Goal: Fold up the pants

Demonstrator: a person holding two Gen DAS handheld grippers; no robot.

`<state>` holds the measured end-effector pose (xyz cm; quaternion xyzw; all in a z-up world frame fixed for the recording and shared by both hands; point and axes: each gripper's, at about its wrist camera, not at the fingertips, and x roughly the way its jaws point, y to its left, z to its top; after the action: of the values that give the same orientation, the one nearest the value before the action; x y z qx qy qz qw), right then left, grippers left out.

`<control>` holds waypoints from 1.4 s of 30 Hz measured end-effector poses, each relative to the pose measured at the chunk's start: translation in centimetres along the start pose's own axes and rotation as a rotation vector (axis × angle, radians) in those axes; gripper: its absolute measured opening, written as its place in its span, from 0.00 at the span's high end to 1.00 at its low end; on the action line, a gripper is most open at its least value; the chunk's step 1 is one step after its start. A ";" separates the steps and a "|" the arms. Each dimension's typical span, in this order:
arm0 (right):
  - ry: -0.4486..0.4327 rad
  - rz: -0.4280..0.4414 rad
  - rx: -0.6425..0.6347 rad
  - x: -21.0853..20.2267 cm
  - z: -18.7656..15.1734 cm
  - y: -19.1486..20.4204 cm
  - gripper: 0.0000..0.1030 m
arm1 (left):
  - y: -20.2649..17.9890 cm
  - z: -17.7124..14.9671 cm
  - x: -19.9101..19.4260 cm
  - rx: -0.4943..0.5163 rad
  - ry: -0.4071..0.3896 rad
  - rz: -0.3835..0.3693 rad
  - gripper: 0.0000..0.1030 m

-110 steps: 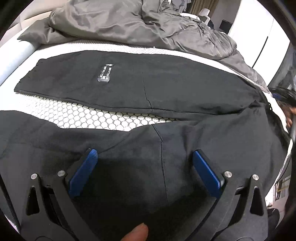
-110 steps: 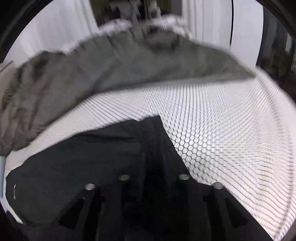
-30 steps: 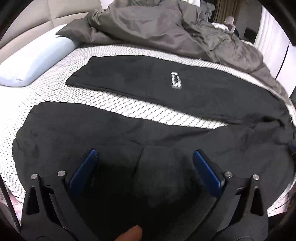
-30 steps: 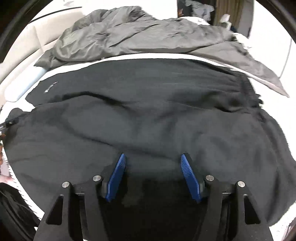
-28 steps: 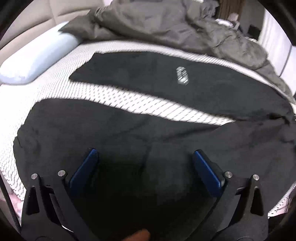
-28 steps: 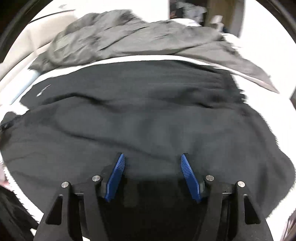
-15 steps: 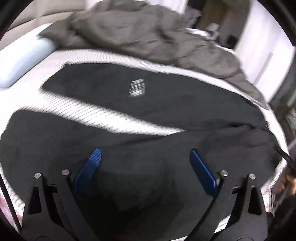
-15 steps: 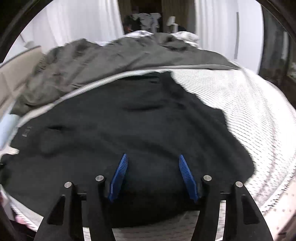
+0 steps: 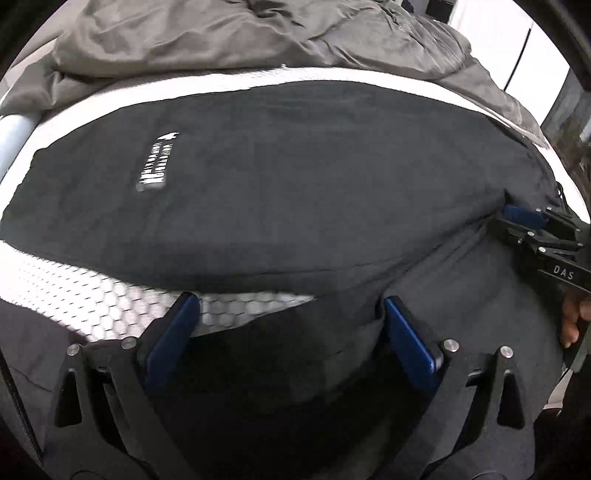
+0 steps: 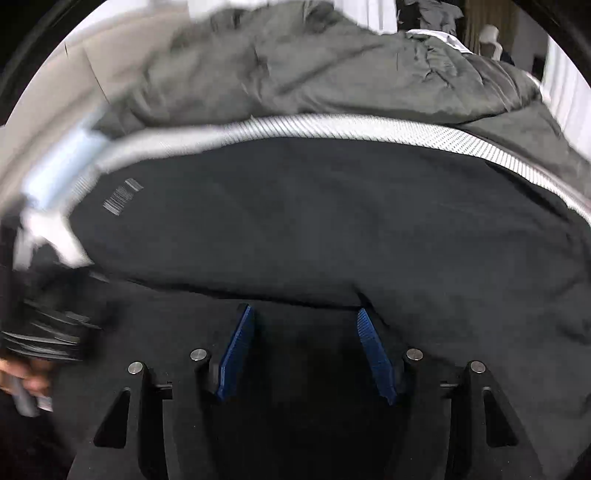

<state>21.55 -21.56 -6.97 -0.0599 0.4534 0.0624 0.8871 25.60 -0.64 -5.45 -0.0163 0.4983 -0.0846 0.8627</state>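
Note:
Black pants [image 9: 314, 177] lie spread on the bed, the far leg bearing a white printed label [image 9: 157, 162]. The near leg [image 9: 461, 295] lies under my left gripper [image 9: 291, 332], which is open with blue pads wide apart over the fabric's inner edge. My right gripper [image 10: 304, 339] is open above the near leg's cloth [image 10: 303, 369]; the far leg [image 10: 332, 214] fills the right wrist view. In the left wrist view the right gripper [image 9: 517, 218] sits at the crotch and waist area, at the right.
A rumpled grey duvet [image 9: 258, 33] is piled along the far side of the bed. The white honeycomb mattress cover [image 9: 110, 299] shows between the legs. A pale blue pillow [image 9: 11, 136] lies at far left. The duvet [image 10: 332, 66] also fills the right wrist view's top.
Both grippers have moved forward toward the gap between the legs and lower over the near leg. The right gripper has swung left, now facing the far leg. Both stay open.

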 end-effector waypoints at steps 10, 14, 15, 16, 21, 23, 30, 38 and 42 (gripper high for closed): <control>-0.167 0.030 0.213 -5.0 2.6 -5.4 0.52 | -1.5 3.4 -4.0 0.000 -0.152 -0.053 0.11; -0.034 0.034 0.231 0.7 4.0 -4.8 0.70 | -1.8 5.4 0.4 -0.077 -0.059 -0.108 0.47; 0.010 0.009 0.189 1.8 3.7 -4.3 0.71 | -1.8 5.0 1.5 -0.065 -0.010 -0.106 0.55; 0.022 -0.001 0.150 2.1 3.5 -3.9 0.71 | -2.0 4.6 2.0 -0.040 0.010 -0.087 0.58; 0.016 0.053 0.096 0.7 2.4 -3.9 0.71 | -1.8 3.4 1.4 0.026 -0.009 -0.033 0.62; -0.010 0.063 0.122 0.3 2.3 -4.3 0.70 | -1.7 3.3 1.3 0.015 -0.012 -0.022 0.62; -0.041 -0.030 0.252 -1.5 0.6 -10.6 0.71 | -1.0 2.4 1.0 0.012 -0.028 -0.053 0.62; -0.041 -0.388 0.566 -4.4 -3.3 -20.9 0.72 | 0.5 2.7 1.4 -0.040 -0.024 -0.083 0.62; -0.079 -0.405 0.428 -5.1 -1.5 -17.2 0.69 | 0.3 2.5 0.3 -0.060 -0.047 -0.065 0.62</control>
<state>20.24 -39.07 -2.78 0.0416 0.4001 -0.2107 0.8909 27.95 -0.58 -4.42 -0.0603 0.4793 -0.0970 0.8702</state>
